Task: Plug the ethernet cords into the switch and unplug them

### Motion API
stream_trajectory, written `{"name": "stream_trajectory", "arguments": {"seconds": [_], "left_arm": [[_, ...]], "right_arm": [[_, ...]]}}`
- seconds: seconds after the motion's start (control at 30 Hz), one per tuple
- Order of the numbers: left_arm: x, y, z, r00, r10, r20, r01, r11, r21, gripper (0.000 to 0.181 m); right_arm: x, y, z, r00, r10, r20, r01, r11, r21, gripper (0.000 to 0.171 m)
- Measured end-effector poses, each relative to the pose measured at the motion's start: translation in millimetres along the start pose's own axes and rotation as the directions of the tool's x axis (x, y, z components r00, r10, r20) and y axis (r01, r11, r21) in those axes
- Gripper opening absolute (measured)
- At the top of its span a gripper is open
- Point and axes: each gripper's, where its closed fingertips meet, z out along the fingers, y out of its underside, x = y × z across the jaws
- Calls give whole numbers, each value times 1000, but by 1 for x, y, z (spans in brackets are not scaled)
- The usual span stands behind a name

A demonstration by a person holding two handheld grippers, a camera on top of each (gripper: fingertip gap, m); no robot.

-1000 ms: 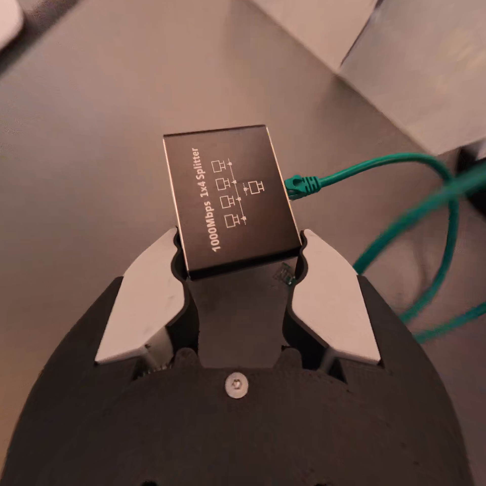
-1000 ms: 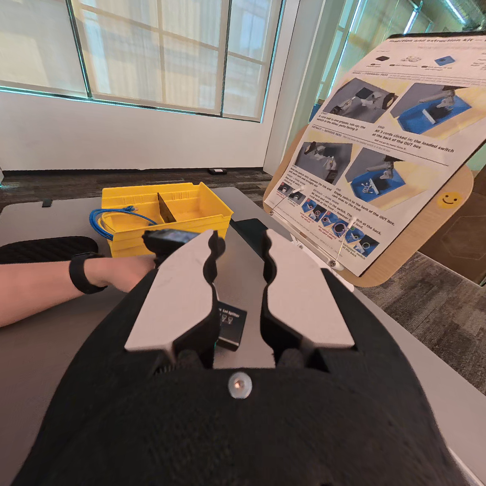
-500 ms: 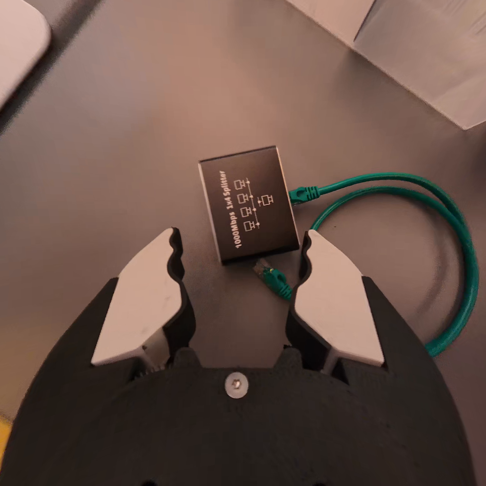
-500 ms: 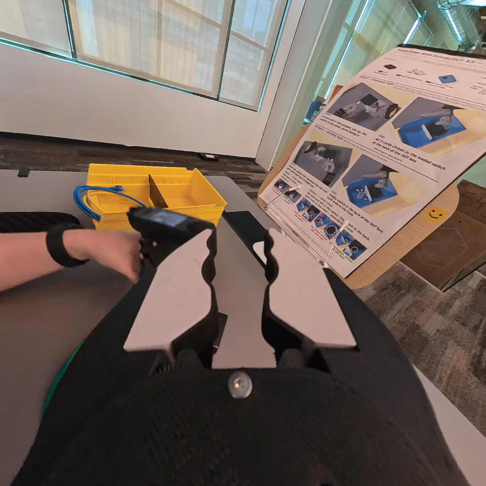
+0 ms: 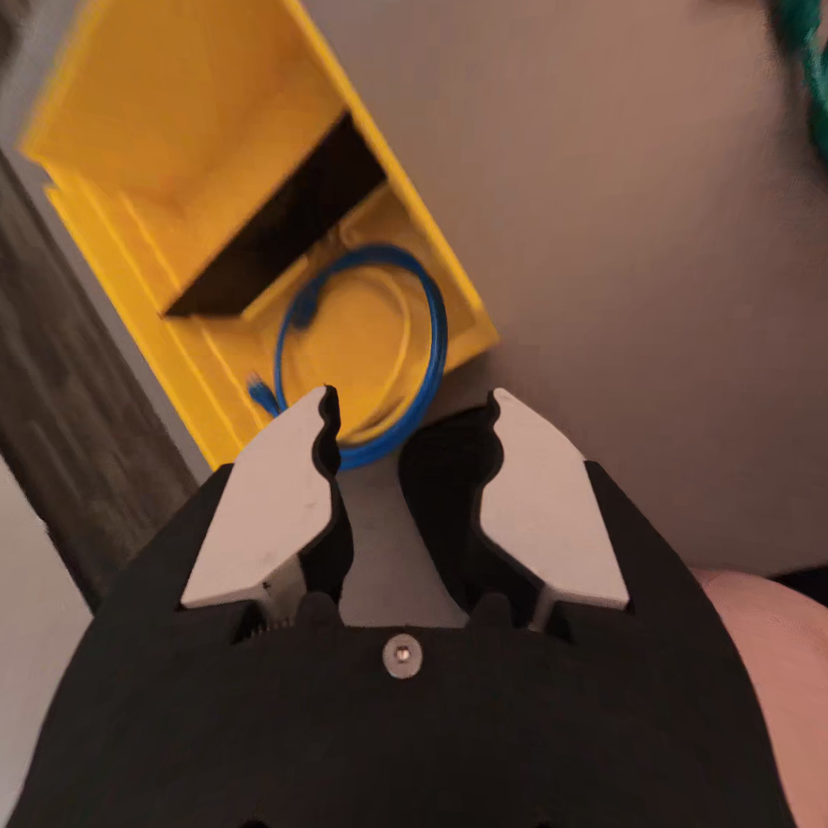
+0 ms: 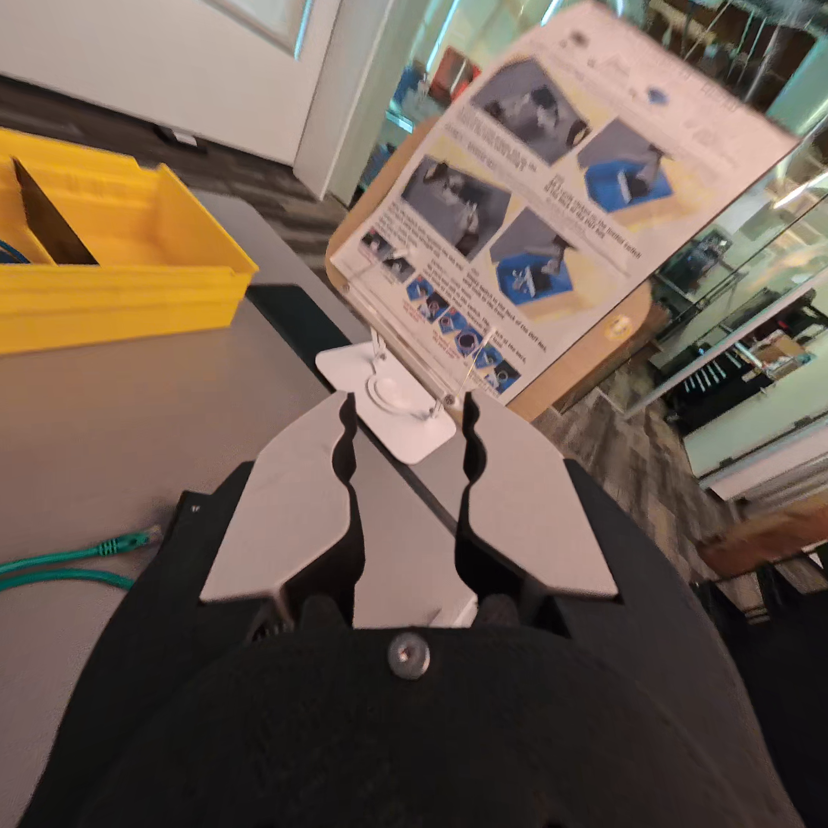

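Note:
My left gripper (image 5: 412, 390) is open and empty, hovering over the near end of a yellow bin (image 5: 134, 286). A coiled blue ethernet cord (image 5: 430, 313) lies in the bin's near compartment, just ahead of the fingertips. A pale yellow cord (image 5: 405, 322) seems to lie inside the blue coil. My right gripper (image 6: 407, 396) is open and empty above the grey table. In the right wrist view a green cord's plug (image 6: 130, 543) lies loose on the table at the left. A corner of the black switch (image 6: 187, 515) shows next to it, mostly hidden behind my left finger.
A black divider (image 5: 286, 224) splits the yellow bin, which also shows in the right wrist view (image 6: 112, 304). An instruction board (image 6: 537, 233) on a white base (image 6: 403, 430) stands ahead at the table's right edge. A blurred bit of green cord (image 5: 813, 62) shows top right. My right fingertips sit around 35 cm from my left ones.
My left gripper let go of the switch, set it on the table, then swung away to the yellow bin with the blue cord. My right gripper tilted down toward the table.

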Motion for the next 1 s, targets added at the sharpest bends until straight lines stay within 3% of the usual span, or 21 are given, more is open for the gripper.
{"name": "stream_trajectory", "arguments": {"seconds": [0.03,0.23,0.53,0.8,1.0], "left_arm": [[-1,9,3,999,-40,-17,40,999,-34,59],[2,36,43,990,-57,-131,26,973,-229,44],[14,41,81,968,-6,-251,-84,935,-344,25],[15,47,69,962,-73,-263,-42,913,-406,15],[9,19,37,939,-221,-263,150,953,-265,15]], "right_arm": [[-3,6,5,1000,3,8,-3,999,-32,47],[-13,38,25,992,123,19,-117,973,-199,52],[-3,66,31,976,214,-48,-218,929,-300,57],[3,70,29,969,242,-50,-246,920,-307,57],[2,72,29,974,221,-49,-225,918,-325,57]]}}
